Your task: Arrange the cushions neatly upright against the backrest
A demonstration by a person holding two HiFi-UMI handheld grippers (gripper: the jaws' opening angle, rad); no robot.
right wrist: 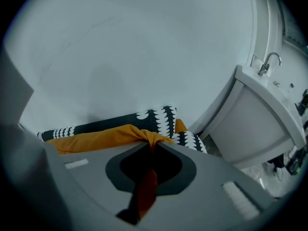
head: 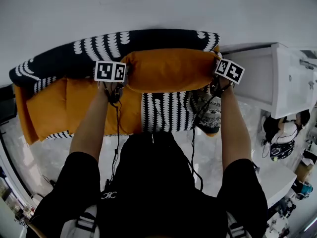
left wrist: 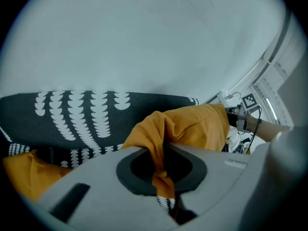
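I hold an orange cushion [head: 171, 69] by its two upper corners above the sofa seat, in front of the black backrest with white scallop print [head: 64, 53]. My left gripper [head: 113, 89] is shut on the cushion's left corner. A fold of orange fabric is pinched between its jaws [left wrist: 161, 153], and the cushion [left wrist: 192, 126] stretches away to the right. My right gripper [head: 217, 82] is shut on the right corner, where orange cloth bunches in its jaws [right wrist: 150, 150]. The cushion [right wrist: 96, 137] hangs along the backrest [right wrist: 154, 117].
An orange cushion [head: 49, 108] lies on the seat at left and a black-and-white one [head: 168, 112] in the middle. Another patterned cushion [head: 208, 114] sits at the right end. A white cabinet [head: 287, 78] with a faucet [right wrist: 269, 61] stands right of the sofa. A pale wall rises behind.
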